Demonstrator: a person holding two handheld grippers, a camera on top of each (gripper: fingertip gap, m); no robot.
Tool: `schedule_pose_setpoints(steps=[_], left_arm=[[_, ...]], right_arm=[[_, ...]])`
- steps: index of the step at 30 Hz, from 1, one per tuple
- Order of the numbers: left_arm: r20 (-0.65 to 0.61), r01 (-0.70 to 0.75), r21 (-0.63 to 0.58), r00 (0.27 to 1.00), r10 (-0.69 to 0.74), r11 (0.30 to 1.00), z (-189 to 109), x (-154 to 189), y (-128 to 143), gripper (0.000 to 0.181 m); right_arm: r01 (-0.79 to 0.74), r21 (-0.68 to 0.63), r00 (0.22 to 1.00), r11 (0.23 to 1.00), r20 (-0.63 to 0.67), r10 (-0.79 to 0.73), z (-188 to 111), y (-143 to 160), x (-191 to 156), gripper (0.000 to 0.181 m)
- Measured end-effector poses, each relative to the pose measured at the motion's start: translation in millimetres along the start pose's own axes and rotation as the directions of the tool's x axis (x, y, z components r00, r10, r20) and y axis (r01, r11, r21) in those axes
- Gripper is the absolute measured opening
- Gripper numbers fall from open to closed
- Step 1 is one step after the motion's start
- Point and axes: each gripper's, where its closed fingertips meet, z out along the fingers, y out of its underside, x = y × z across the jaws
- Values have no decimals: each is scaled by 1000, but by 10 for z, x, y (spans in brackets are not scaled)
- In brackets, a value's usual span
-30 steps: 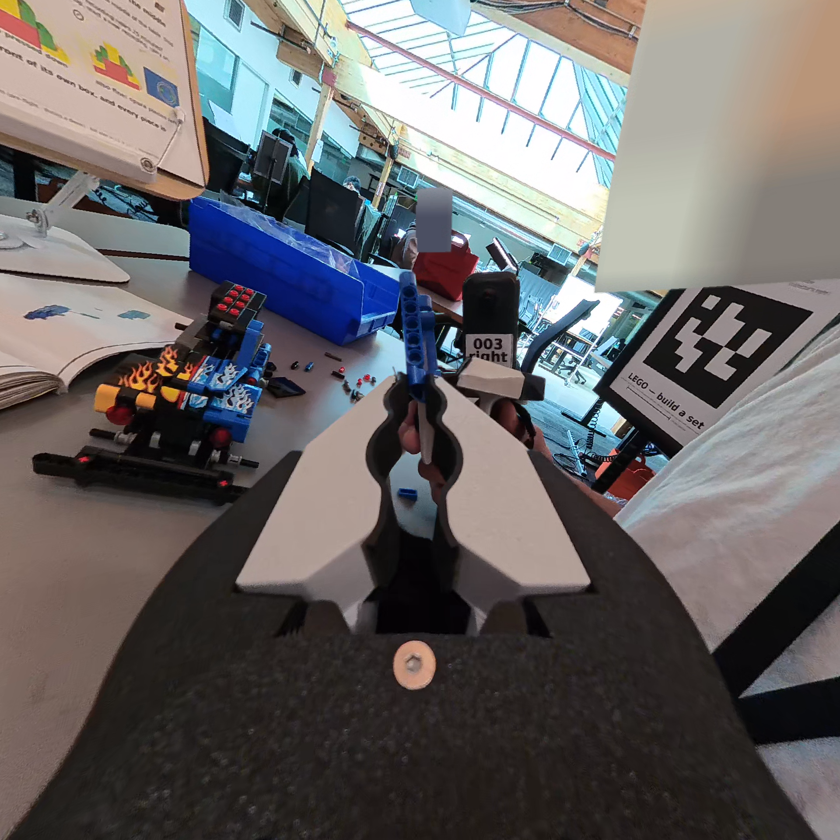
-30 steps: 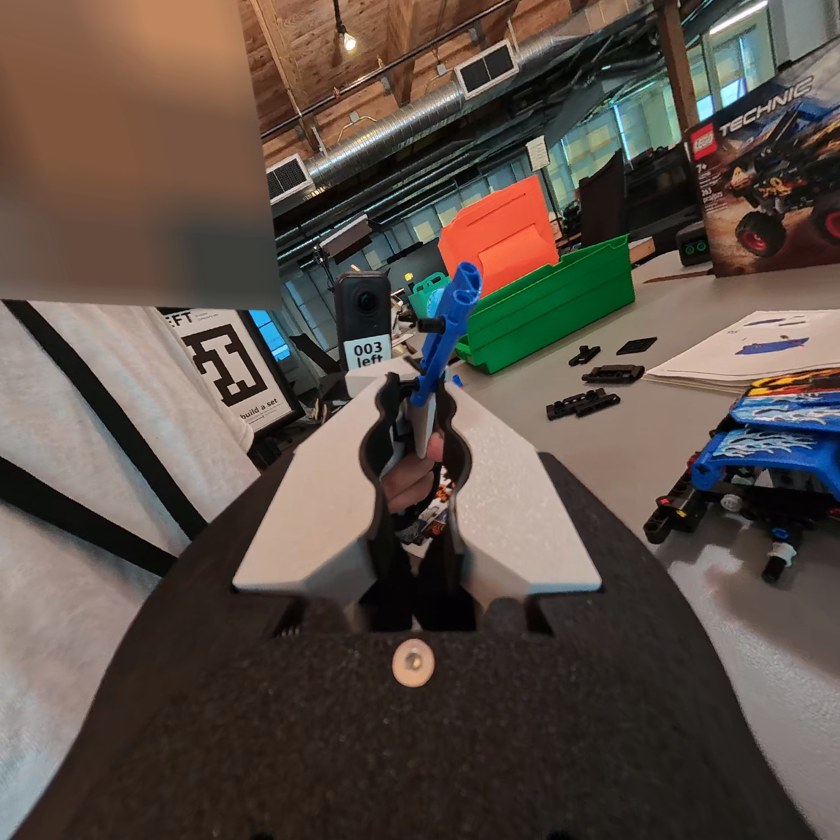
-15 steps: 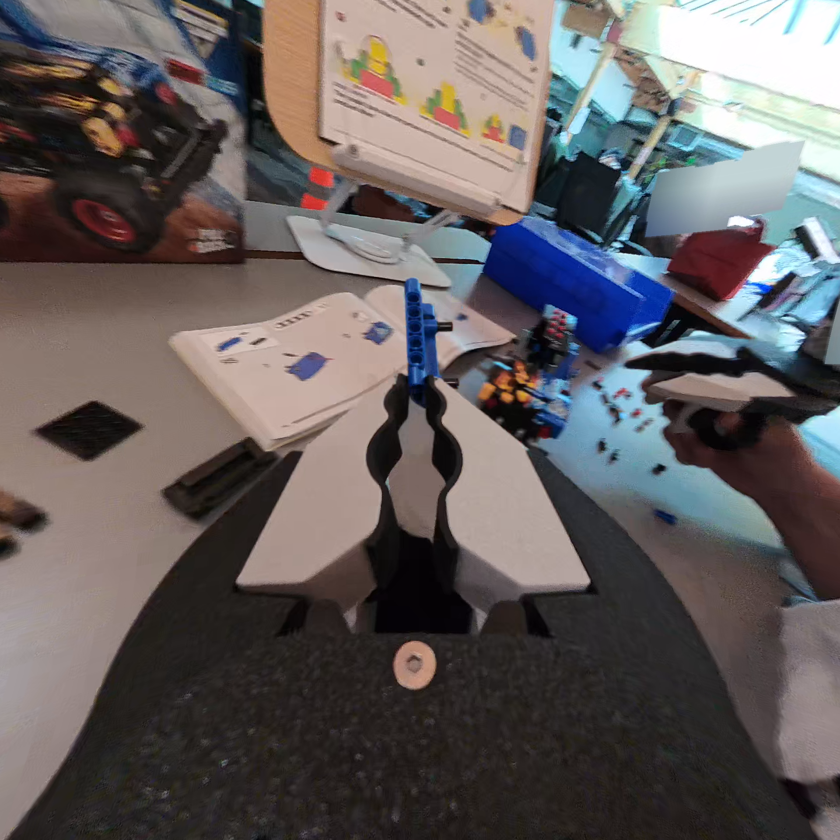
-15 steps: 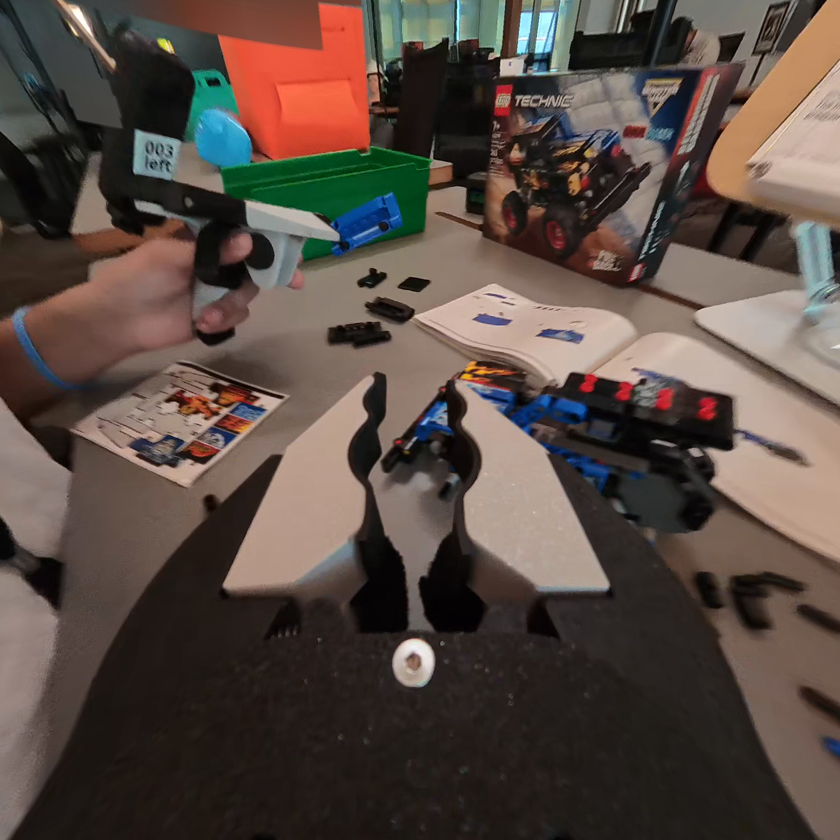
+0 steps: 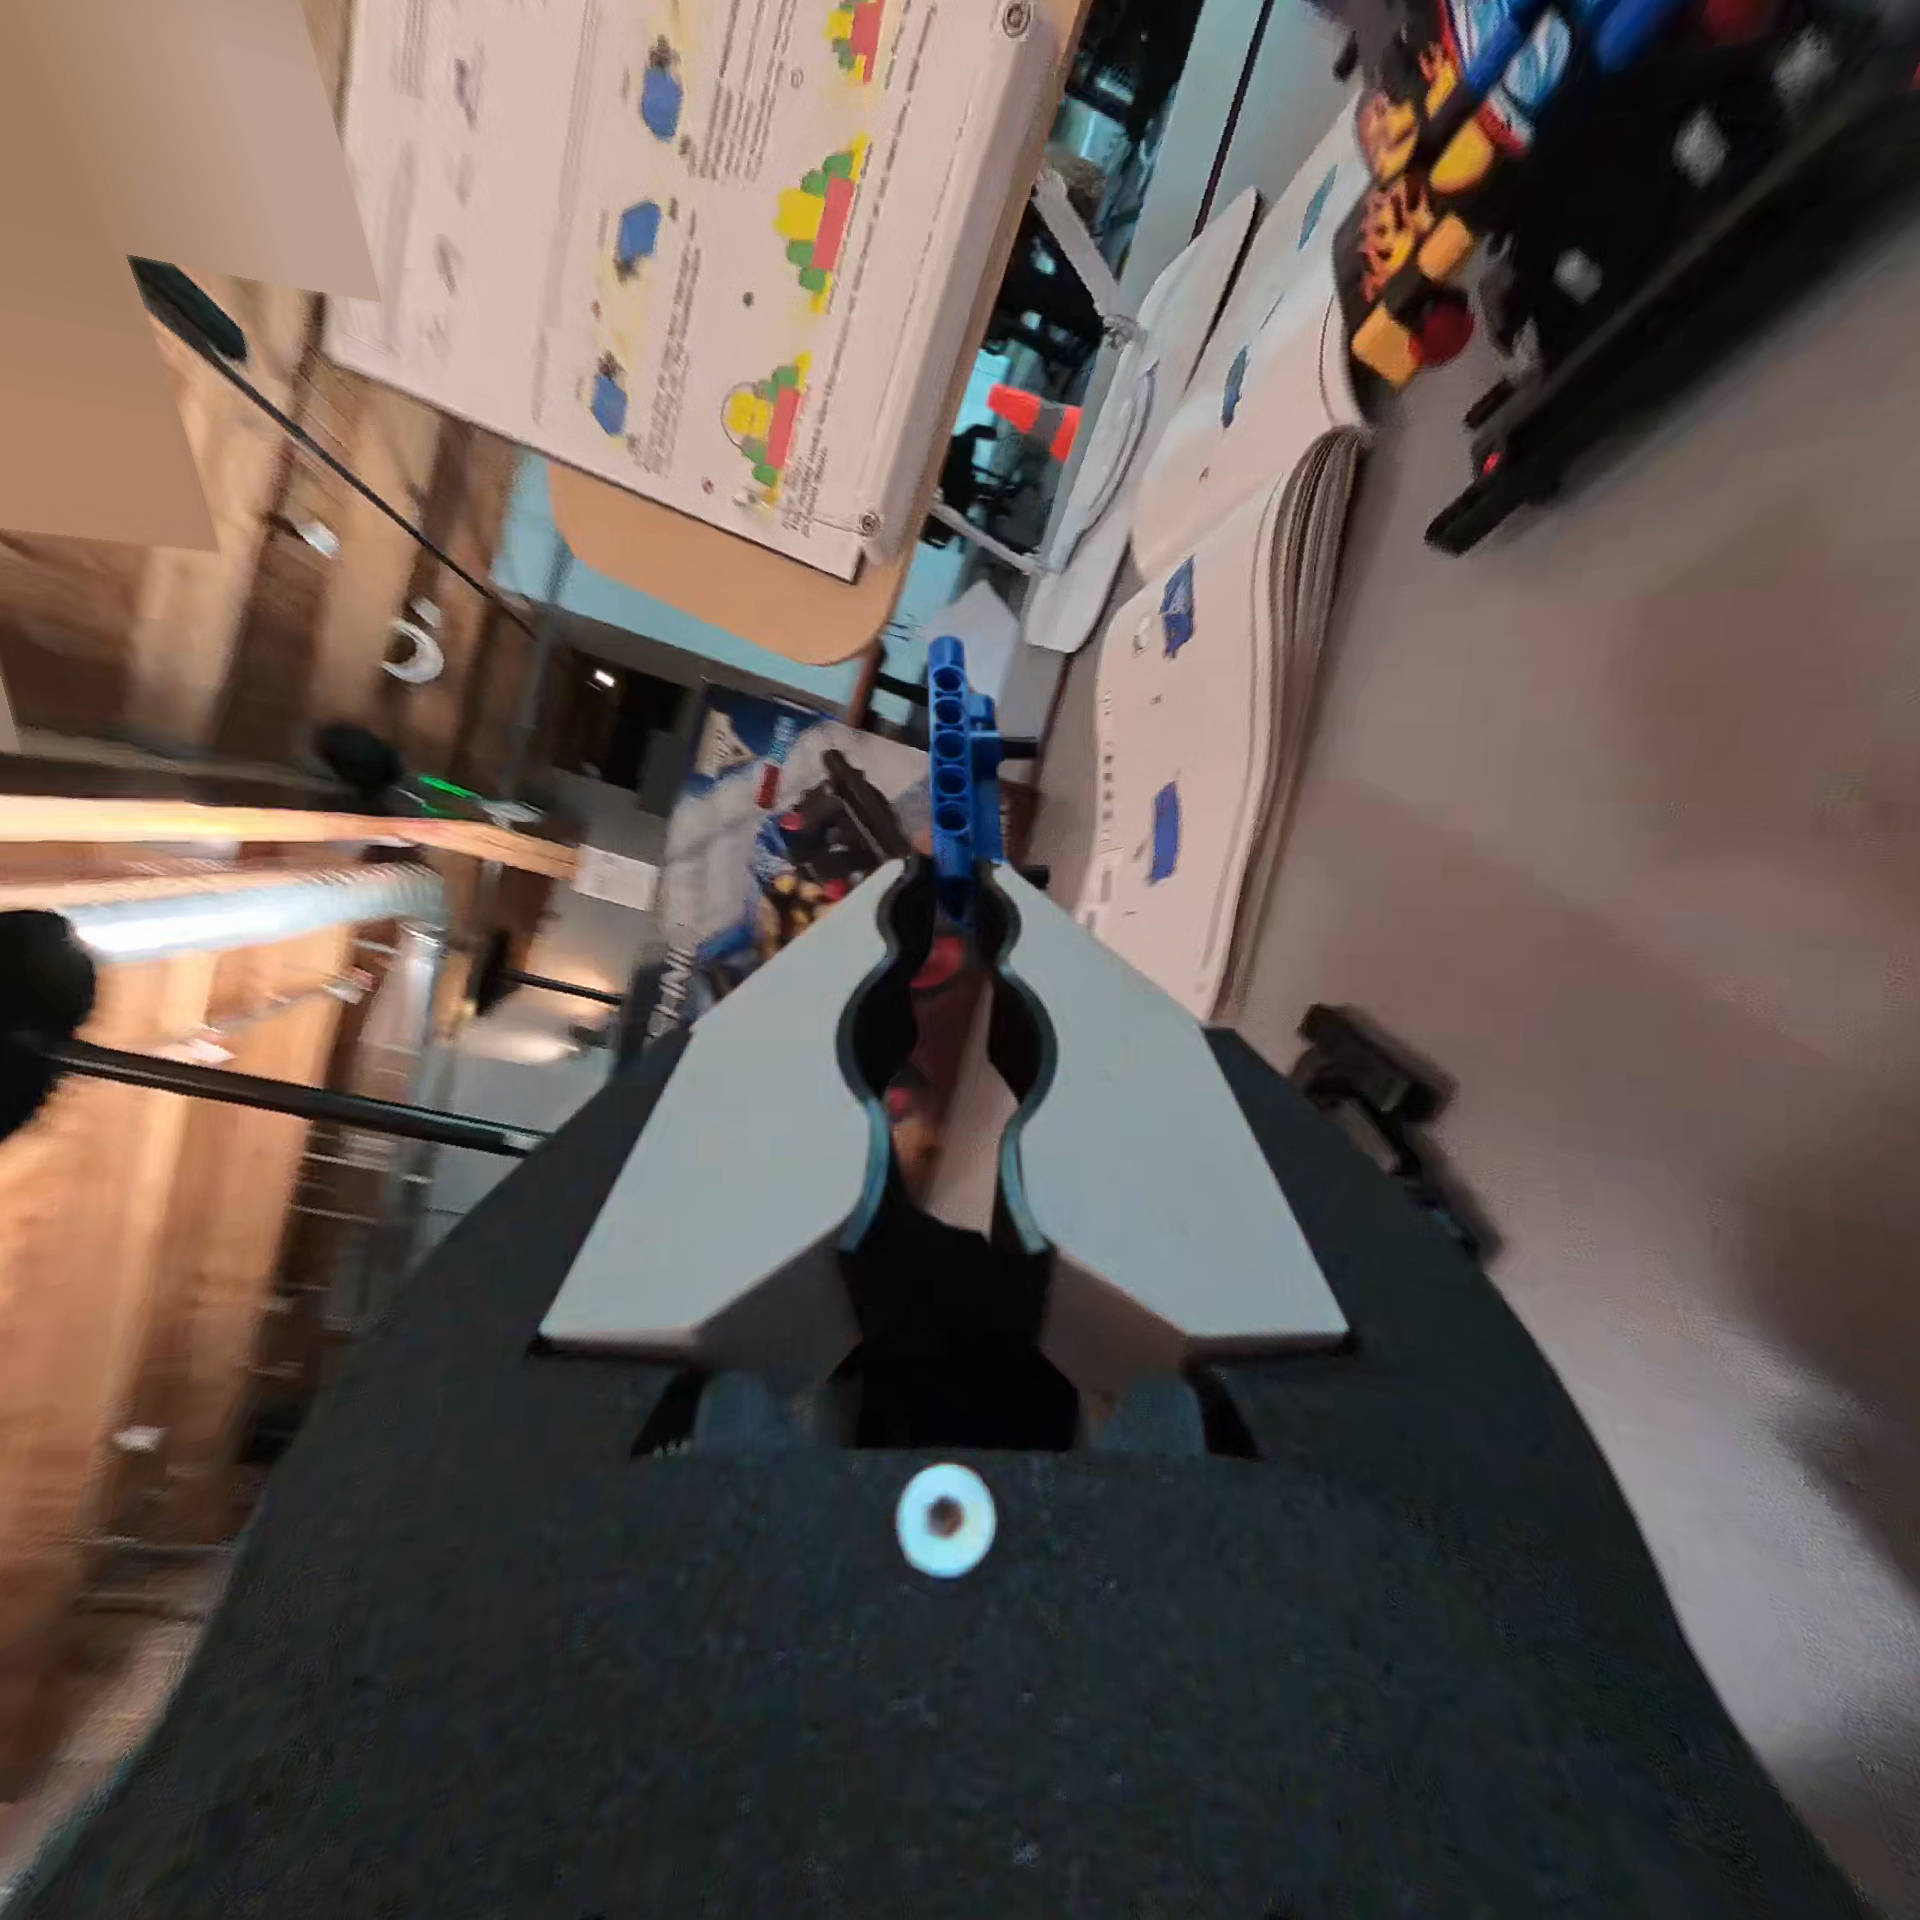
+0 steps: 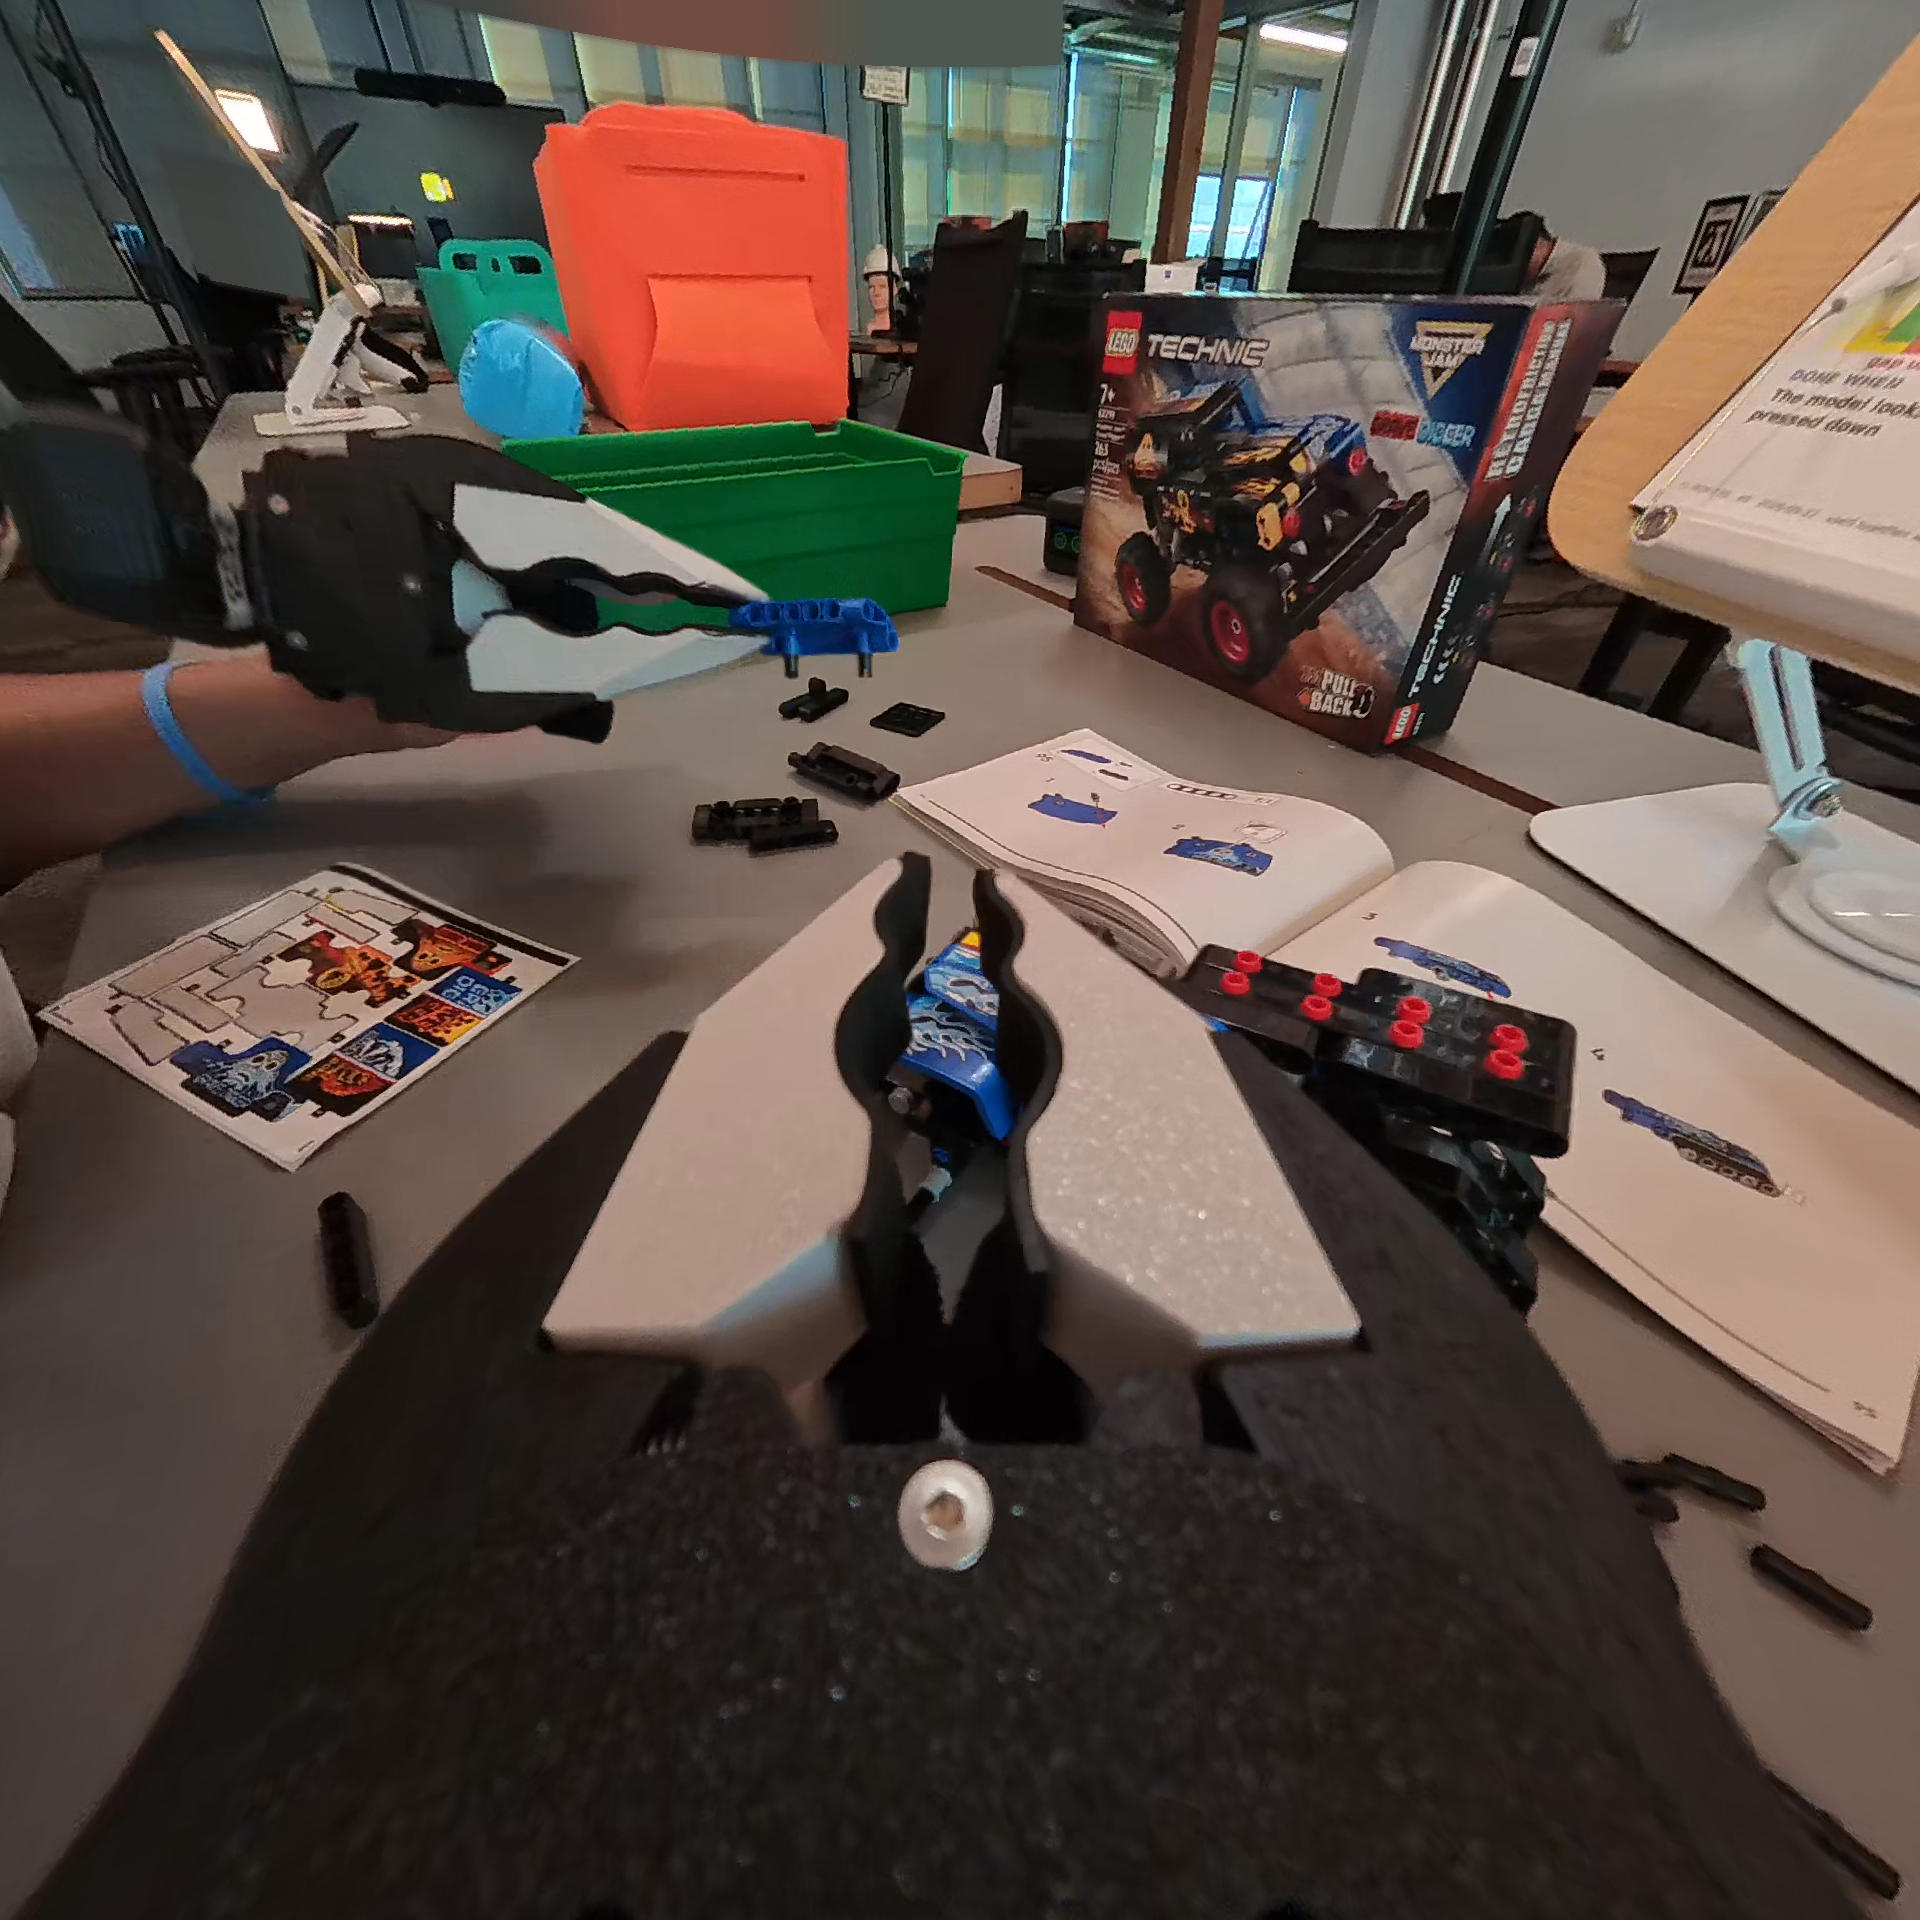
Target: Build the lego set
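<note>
I note a grey tabletop [image 6: 1039, 665] in an open workshop with timber ceiling. My left gripper [image 6: 748, 623] pinches a blue beam [image 6: 816, 623] above the tabletop's far side. My right gripper [image 6: 951, 883], fingers slightly parted and holding nothing, hovers over the truck model [image 6: 1382, 1029]. The printed set box [image 6: 1309, 499] stands toward the far edge, beside a green bin [image 6: 790, 499]; an open manual [image 6: 1143, 831] and a sticker sheet [image 6: 301, 997] lie nearer.

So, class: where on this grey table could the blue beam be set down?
Bare grey tabletop lies between the printed sticker sheet, the black loose pieces and the open instruction booklet. It is crowded around the half-built blue and black truck.
</note>
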Motion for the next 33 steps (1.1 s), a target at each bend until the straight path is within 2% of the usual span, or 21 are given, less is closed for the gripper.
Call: schedule_pose_setpoints(steps=[2, 4, 7, 10, 13, 16, 21, 22, 23, 26, 27, 29, 31, 32, 33], left_arm=[[91, -229, 22, 970, 226, 973, 5, -80, -22, 5], [164, -435, 27, 890, 425, 900, 15, -115, -71, 5], [245, -599, 32, 781, 575, 800, 28, -164, -193, 5], [321, -667, 38, 713, 623, 744, -7, -266, -392, 5], [390, -714, 66, 661, 641, 697, -84, -313, -650, 5], [454, -758, 92, 609, 650, 645, -161, -310, -881, 5], [495, -771, 135, 596, 632, 622, -253, -261, -1110, 5], [501, -770, 142, 598, 626, 623, -271, -252, -1130, 5], [505, -765, 146, 603, 618, 627, -287, -248, -1142, 5], [459, -715, 161, 664, 590, 680, -251, -214, -1098, 6], [411, -669, 190, 719, 561, 719, -232, -183, -1066, 8], [311, -503, 258, 852, 421, 825, -229, -190, -1010, 24], [158, -204, 309, 974, 161, 929, -216, -246, -920, 29], [27, 16, 315, 999, -26, 949, -197, -242, -884, 33], [-137, 265, 297, 963, -234, 917, -186, -209, -885, 33]], right_arm=[[-2, 11, 1000, 1000, 6, 2, -11, -27, -10, 8], [-6, 22, 1000, 1000, 5, 6, -25, -55, -8, 8], [-18, 39, 1000, 999, 5, 18, -45, -118, -9, 8], [-68, 13, 997, 998, 46, 67, 12, -238, -94, 13], [-200, -67, 971, 978, 117, 207, 203, -340, -237, 20], [-429, -101, 858, 898, 266, 440, 389, -495, -459, 29], [-634, -132, 647, 762, 449, 616, 490, -646, -682, 29], [-671, -123, 610, 731, 468, 639, 478, -682, -672, 23], [-695, -123, 584, 709, 478, 656, 467, -688, -664, 9], [-736, -124, 548, 665, 466, 694, 480, -643, -648, 6], [-740, -117, 554, 662, 452, 699, 489, -619, -634, 6], [-758, -89, 551, 646, 443, 707, 484, -614, -573, 6], [-789, -57, 516, 611, 478, 711, 439, -681, -512, 6], [-795, -49, 506, 604, 497, 705, 422, -707, -504, 6], [-800, -44, 491, 599, 526, 694, 402, -739, -517, 6]])
